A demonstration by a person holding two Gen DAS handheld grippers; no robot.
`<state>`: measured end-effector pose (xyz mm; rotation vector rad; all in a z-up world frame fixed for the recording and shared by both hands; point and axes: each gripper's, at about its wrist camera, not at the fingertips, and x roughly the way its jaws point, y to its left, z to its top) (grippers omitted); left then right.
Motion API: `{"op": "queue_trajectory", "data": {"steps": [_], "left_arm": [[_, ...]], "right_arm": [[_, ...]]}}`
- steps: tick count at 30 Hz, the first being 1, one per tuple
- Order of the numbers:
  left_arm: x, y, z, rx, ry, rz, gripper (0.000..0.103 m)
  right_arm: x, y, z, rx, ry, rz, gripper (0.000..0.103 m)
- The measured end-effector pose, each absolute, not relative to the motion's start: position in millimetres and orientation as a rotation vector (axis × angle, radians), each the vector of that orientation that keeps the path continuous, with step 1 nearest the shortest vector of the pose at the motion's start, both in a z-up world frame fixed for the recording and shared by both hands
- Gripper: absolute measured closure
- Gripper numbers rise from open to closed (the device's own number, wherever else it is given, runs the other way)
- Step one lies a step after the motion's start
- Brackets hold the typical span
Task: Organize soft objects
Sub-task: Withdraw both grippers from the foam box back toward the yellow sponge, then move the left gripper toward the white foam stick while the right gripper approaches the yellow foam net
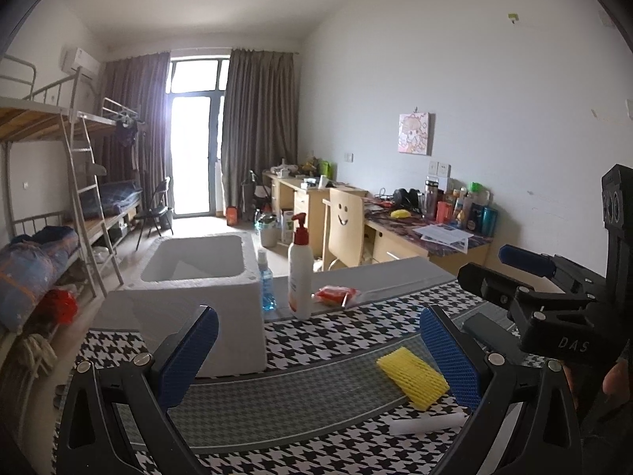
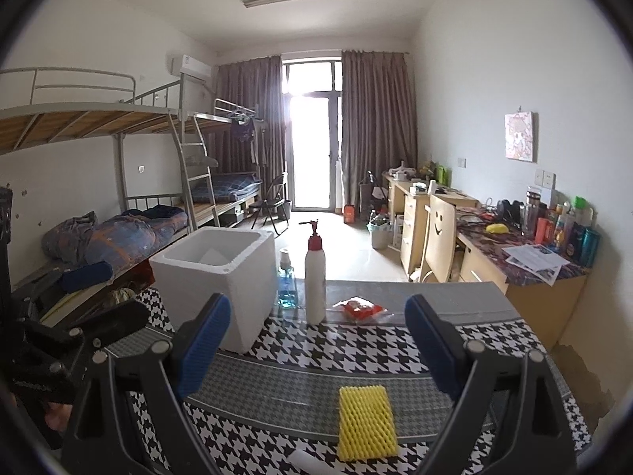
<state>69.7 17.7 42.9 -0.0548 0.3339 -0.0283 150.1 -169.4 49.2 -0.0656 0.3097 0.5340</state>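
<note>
Yellow foam net sleeve lying flat on the counter near the white foam box, long axis running away from the spread, empty right gripper; left gripper likewise spread, sleeve beside its right finger.

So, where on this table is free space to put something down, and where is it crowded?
Free: the checked cloth between the yellow foam net and the red packet, and right of that packet. Crowded: the far left, where the white foam box, blue spray bottle and pump bottle stand close together.

Foam sleeve lies on the table; box behind-left, seemingly beside bottles.
</note>
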Motion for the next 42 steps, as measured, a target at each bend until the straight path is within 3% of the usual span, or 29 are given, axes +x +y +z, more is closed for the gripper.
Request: {"op": "queue_trajectory", "data": {"steps": [42], "left_arm": [[96,-17,-1,-0.052,0.462,-0.124,0.001]], "right_arm": [[156,-219,5,-0.016,0.395,0.426,0.011]]}}
